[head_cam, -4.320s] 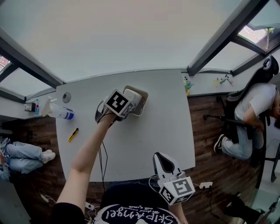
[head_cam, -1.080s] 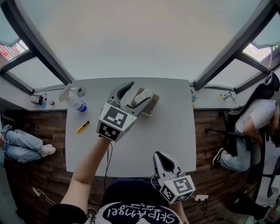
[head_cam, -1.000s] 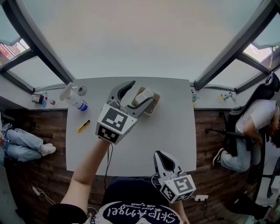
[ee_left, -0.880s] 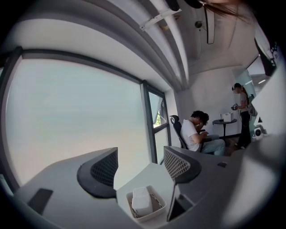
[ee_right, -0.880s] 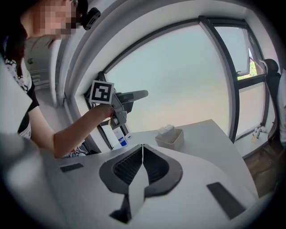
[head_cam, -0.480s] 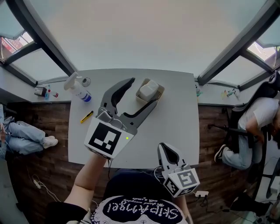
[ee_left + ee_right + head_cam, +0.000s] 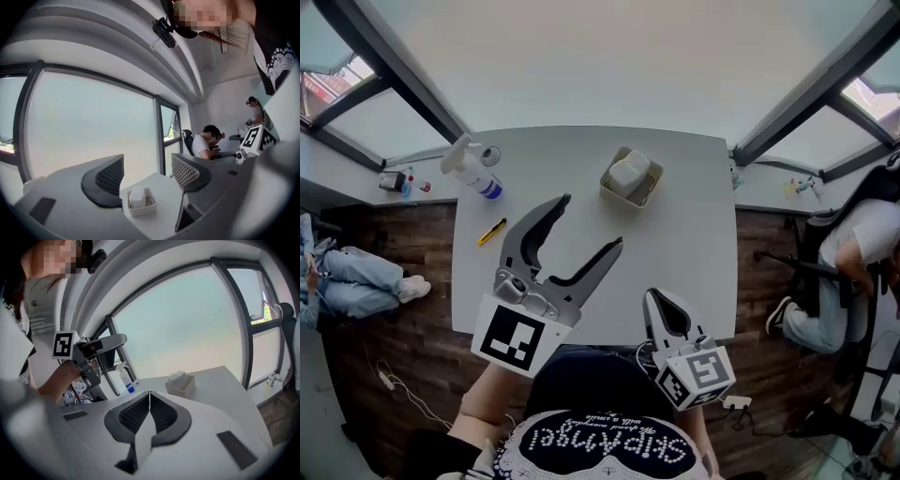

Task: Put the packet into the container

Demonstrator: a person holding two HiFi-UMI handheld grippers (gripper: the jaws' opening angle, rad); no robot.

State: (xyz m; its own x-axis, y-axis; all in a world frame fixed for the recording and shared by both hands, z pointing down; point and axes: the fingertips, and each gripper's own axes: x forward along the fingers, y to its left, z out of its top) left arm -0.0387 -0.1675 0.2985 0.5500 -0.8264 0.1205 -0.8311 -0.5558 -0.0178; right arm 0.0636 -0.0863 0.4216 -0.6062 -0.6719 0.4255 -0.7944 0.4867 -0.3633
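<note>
Tabletop [image 7: 694, 234], pale grey, one item of interest. Container [image 7: 645, 190]: small open tray at the far side, right of centre. Packet [image 7: 628, 172]: white, sitting inside the container and rising a little above its rim, so the task reads as complete. Left gripper [image 7: 592, 221]: held above the near half of the tabletop, well apart from the container, fingers [image 7: 110, 176] spread wide with nothing between them; the container shows only far beyond the gap, a pose that suits a tool with nothing to carry. Right gripper [image 7: 150, 394]: low at the near edge by the person's body, fingers pressed together on nothing, apparently parked out of the way. Sundries at the far left corner: spray bottle [image 7: 469, 169]; yellow marker-like object [image 7: 492, 232] just beside it, type unclear.
</note>
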